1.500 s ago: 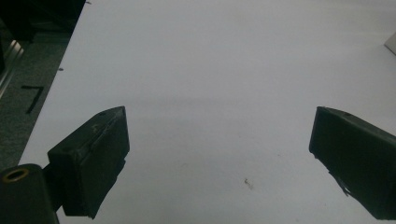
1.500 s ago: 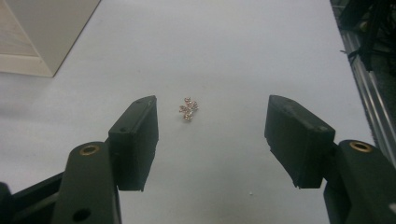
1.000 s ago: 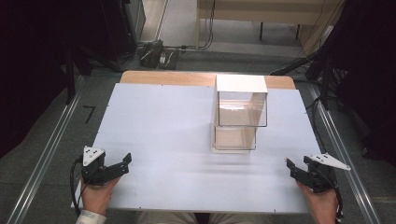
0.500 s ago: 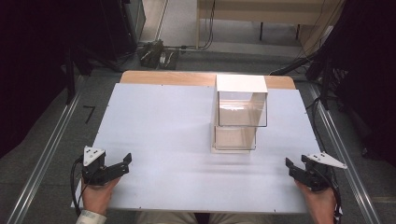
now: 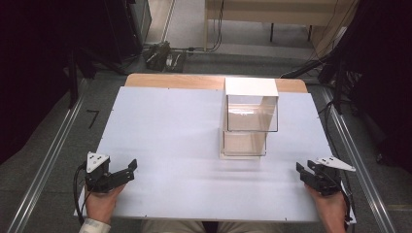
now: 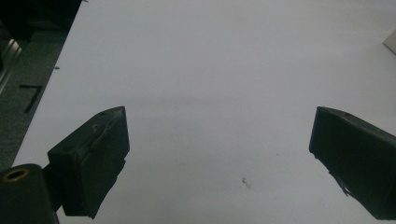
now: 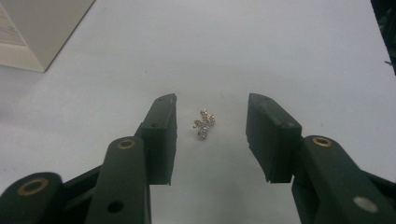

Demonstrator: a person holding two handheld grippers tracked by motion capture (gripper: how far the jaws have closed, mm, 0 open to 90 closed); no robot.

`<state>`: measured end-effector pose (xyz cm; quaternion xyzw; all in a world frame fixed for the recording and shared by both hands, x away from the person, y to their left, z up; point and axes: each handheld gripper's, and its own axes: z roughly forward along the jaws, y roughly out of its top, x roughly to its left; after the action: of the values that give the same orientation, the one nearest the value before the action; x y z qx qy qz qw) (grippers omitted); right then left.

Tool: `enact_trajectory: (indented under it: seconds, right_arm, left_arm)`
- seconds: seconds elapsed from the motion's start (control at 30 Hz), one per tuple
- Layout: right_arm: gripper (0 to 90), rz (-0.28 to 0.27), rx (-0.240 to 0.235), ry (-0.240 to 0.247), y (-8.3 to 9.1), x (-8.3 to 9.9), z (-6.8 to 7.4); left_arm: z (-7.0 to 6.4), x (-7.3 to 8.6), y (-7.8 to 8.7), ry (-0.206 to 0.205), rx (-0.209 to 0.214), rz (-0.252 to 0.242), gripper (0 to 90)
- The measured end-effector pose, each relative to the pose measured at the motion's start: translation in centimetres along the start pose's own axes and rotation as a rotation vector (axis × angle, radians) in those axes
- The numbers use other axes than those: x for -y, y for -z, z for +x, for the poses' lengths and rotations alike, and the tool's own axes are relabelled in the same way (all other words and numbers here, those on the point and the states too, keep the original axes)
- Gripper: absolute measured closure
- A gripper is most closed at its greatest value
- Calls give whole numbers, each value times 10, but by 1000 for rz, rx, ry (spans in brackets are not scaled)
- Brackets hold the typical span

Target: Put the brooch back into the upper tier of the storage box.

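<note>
Earring [image 7: 204, 123] pickup looks like the step in hand, and it hasn't quite started: the little gold, stone-studded piece lies flat on the white table [image 5: 184, 145] right between the jaws of the right gripper [image 7: 211, 135], touching neither one. Those jaws are spread with room to spare on both sides, so nothing is pinched yet. From the high view the right gripper [image 5: 311, 171] sits at the near right corner of the table, with the clear display box [image 5: 251, 119] further in, toward the far middle-right; its pale base corner [image 7: 32, 46] peeks into the right gripper view at the upper left. The left gripper [image 5: 127, 170] is parked at the near left, well apart from everything, jaws wide apart over bare tabletop [image 6: 210, 93] and holding nothing. My guess for the next move: ease the right gripper down a touch so the pads meet the earring low, then close slowly. It's tiny and lying flat, so a fast squeeze could flick it away or make the jaws slide over it. Presumably it ends up in or on that box, but I honestly can't tell.
</note>
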<state>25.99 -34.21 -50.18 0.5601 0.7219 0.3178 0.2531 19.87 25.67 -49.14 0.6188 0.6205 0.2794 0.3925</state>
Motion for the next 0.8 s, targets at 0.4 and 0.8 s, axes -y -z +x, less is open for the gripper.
enact_trajectory:
  seconds: [0.4, 0.8]
  right_arm:
    - [656, 6, 0, 14, -5, -2, 2]
    - [701, 48, -13, 11, -11, -1, 4]
  left_arm:
    - [0, 0, 0, -2, 1, 4, 62]
    - [0, 0, 0, -2, 3, 3, 62]
